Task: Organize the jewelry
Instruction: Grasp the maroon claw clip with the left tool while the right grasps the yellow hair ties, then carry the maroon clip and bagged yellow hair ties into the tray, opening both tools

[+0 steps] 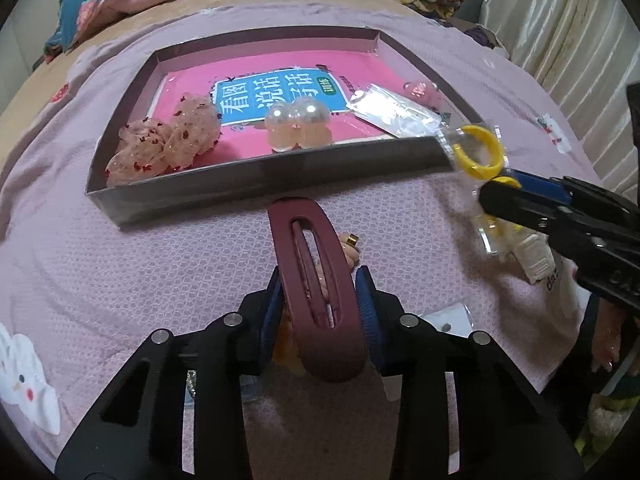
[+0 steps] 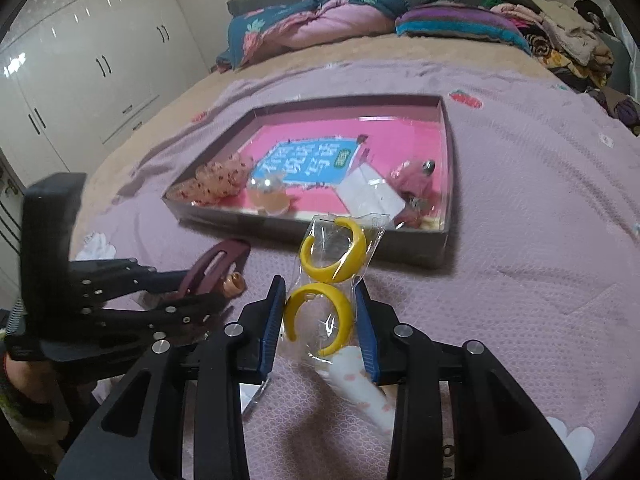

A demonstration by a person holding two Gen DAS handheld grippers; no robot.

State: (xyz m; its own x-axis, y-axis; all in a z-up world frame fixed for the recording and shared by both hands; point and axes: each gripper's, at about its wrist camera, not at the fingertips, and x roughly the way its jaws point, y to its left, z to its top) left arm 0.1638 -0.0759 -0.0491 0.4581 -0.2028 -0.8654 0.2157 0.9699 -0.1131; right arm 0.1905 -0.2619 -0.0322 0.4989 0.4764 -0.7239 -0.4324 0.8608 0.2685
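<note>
Both grippers are carrying loads short of the shallow grey cardboard tray [image 1: 256, 178] lying ahead: left gripper [image 1: 320, 300] clamping a long maroon plastic hair clip [image 1: 316, 280], pointing trayward, right gripper [image 2: 320, 316], nearer its corner, pinching a clear bag of yellow hoop earrings [image 2: 332, 276].

Lilac knit bedspread [image 2: 520, 240] spread over the bed, with strawberry patches and a white bunny appliqué [image 1: 24, 380] near the left edge. Rumpled teal-and-pink floral quilt [image 2: 304, 20] bunched at the far end, right beside a striped purple-teal pillow [image 2: 452, 26] and a messy heap of clothes [image 2: 560, 36]. Glossy white wardrobe doors [image 2: 92, 64] off to the left, pale pleated curtain [image 1: 560, 32] on the right.
</note>
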